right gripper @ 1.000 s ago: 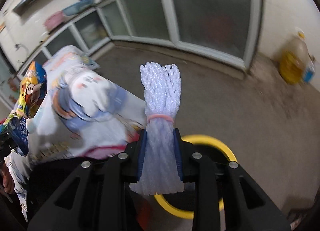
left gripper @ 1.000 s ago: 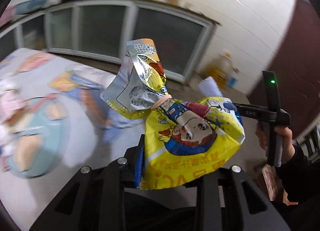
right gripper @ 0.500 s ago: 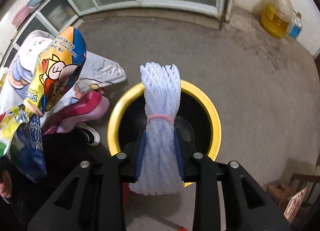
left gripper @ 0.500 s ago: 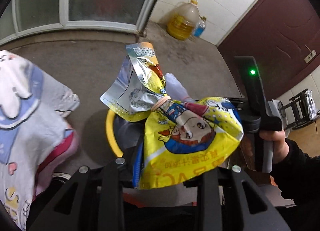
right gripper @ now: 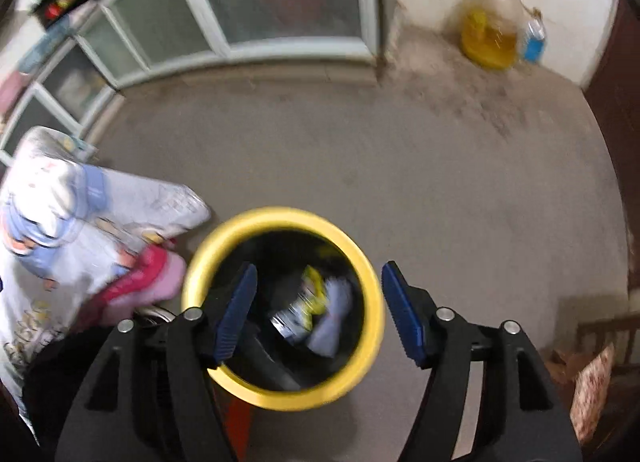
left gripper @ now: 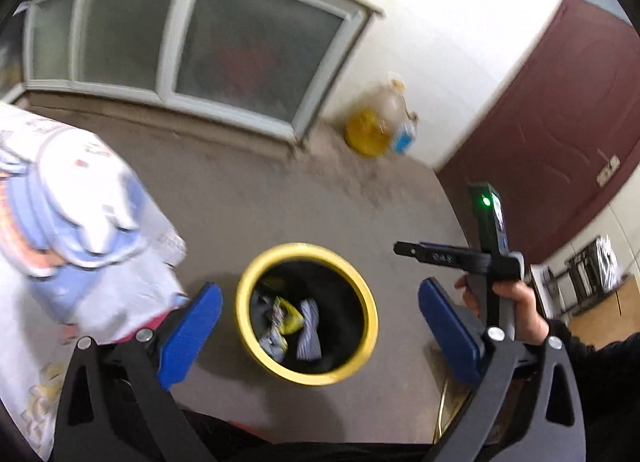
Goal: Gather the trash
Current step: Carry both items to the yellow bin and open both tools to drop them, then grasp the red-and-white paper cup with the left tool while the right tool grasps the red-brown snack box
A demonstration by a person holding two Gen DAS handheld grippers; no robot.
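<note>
In the left wrist view the left gripper (left gripper: 320,326) has its jaws opening, the blue pads far apart at lower left and lower right of the frame, with nothing between them. Below the gap, at lower centre, stands a yellow-rimmed trash bin (left gripper: 370,326) with a black inside. In it lie a yellow snack wrapper (left gripper: 286,316) and, just to its right, a white foam net sleeve (left gripper: 309,328). At right of the frame a hand (left gripper: 516,312) grips the handle of the right gripper, which is seen side-on here (a green light glows on its upright part).

In the right wrist view the right gripper (right gripper: 316,312) also has its jaws opening and empty, pointing down into the bin (right gripper: 280,394) at lower centre. The wrapper (right gripper: 312,290) and the net sleeve (right gripper: 334,316) show blurred inside it. A printed cloth (right gripper: 60,214) fills the left edge, and an oil jug (right gripper: 490,30) stands by the wall at upper right
</note>
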